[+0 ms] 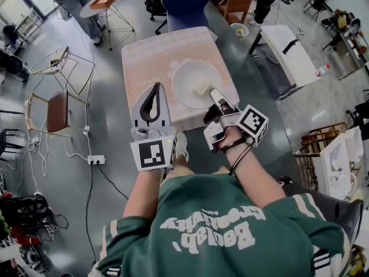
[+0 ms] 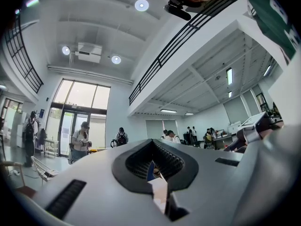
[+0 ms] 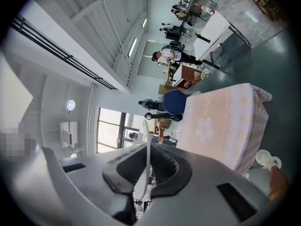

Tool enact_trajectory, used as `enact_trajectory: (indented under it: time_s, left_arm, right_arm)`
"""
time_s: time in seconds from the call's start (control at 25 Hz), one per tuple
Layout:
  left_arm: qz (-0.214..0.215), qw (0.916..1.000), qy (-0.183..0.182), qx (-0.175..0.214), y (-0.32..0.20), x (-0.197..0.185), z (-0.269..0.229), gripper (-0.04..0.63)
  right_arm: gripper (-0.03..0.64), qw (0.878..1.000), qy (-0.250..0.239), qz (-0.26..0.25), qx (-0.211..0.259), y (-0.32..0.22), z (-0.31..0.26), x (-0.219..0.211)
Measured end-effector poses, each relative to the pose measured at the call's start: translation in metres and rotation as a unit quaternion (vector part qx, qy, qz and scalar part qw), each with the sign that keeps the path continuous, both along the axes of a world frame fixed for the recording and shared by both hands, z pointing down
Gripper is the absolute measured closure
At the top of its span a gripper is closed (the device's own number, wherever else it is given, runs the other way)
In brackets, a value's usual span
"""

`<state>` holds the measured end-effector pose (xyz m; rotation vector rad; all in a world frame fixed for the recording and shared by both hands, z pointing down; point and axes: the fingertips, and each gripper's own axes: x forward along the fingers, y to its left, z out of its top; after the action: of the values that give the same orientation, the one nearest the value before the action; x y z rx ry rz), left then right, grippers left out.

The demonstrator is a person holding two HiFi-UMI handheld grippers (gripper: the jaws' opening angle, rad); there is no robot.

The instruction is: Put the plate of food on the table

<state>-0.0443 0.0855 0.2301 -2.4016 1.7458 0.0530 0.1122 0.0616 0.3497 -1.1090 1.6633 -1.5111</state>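
White plate [image 1: 193, 82] w/ a pale block of food [image 1: 201, 88] on it is over the near-right part of the table [image 1: 150, 53], which wears a pinkish cloth w/ a faint flower print. Right gripper [image 1: 215, 95] is clamped on the plate's near rim: in the right gripper view the thin white edge runs straight btwn its pads, jaws nearly together on it. Left gripper [image 1: 155, 88] hangs over the near-left table edge, jaws together, nothing btwn them, giving the plate no support. Can't tell from above whether the plate's base is down on the cloth or just off it. Risks, as I judge them: a one-sided pinch on a thin rim lets the far side droop, so the food block could slide to the far lip. Letting go before the base is flat would drop & rattle it. Pulling back w/ pads only half released could drag plate & cloth toward the near edge, which is close.
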Motion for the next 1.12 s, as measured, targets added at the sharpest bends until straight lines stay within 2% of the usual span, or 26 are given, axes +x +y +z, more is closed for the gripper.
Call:
enact_trajectory:
  time_s: [0.6, 1.12]
  left_arm:
    - [0.028, 0.9996, -0.009, -0.004, -0.149, -0.040, -0.006, 0.586]
    - [0.038, 0.9992, -0.010, 0.000, -0.219, -0.061, 0.002, 0.586]
  right_arm:
    - [0.588, 1.000, 0.000, 0.020, -0.011, -0.131, 0.001, -0.045]
    - [0.588, 0.999, -0.001, 0.035, -0.021, -0.187, 0.014, -0.062]
